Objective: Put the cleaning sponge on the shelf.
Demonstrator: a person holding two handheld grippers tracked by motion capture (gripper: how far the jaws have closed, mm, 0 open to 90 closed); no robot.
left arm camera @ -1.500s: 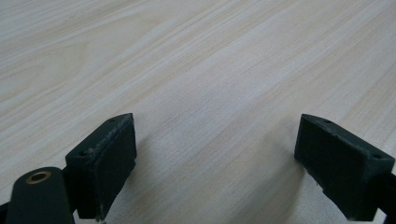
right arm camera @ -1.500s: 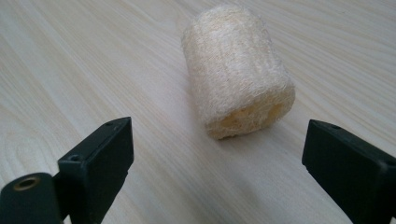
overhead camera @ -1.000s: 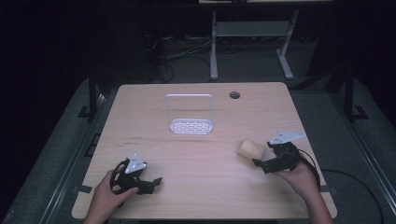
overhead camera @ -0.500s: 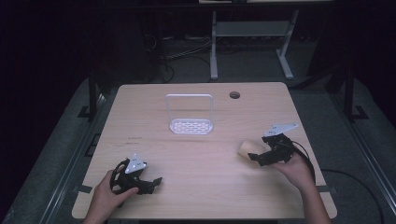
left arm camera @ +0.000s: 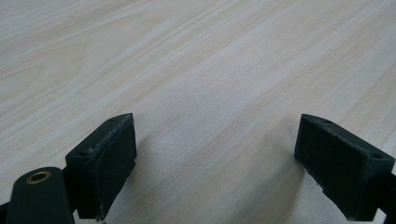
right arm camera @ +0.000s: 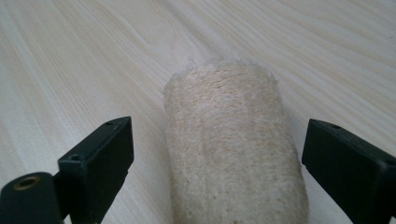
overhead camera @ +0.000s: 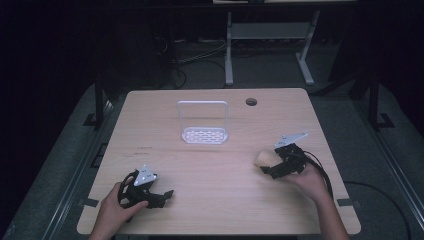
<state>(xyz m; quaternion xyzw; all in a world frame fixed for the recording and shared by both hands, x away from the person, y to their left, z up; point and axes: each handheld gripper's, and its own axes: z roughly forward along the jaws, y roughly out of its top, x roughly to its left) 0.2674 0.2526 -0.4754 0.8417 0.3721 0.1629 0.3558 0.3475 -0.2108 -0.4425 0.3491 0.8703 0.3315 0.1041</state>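
A pale beige loofah sponge [overhead camera: 263,158] lies on the wooden table [overhead camera: 215,205] at the right. In the right gripper view the loofah sponge [right arm camera: 233,144] runs lengthwise between the two black jaws, with a gap on each side. My right gripper [overhead camera: 270,168] is open around it, held in a hand. A white perforated rack [overhead camera: 204,122] with a tall wire frame stands at the table's middle back. My left gripper [overhead camera: 164,197] rests low at the front left, open, with bare wood between its fingers [left arm camera: 105,161].
A round cable hole [overhead camera: 251,102] sits in the table top at the back right. Behind the table stand a metal stand [overhead camera: 265,40] and loose cables on a dark floor. The table's front edge runs just under both hands.
My right gripper has moved left and forward onto the loofah sponge, so the sponge now lies between its jaws. The left gripper has stayed put.
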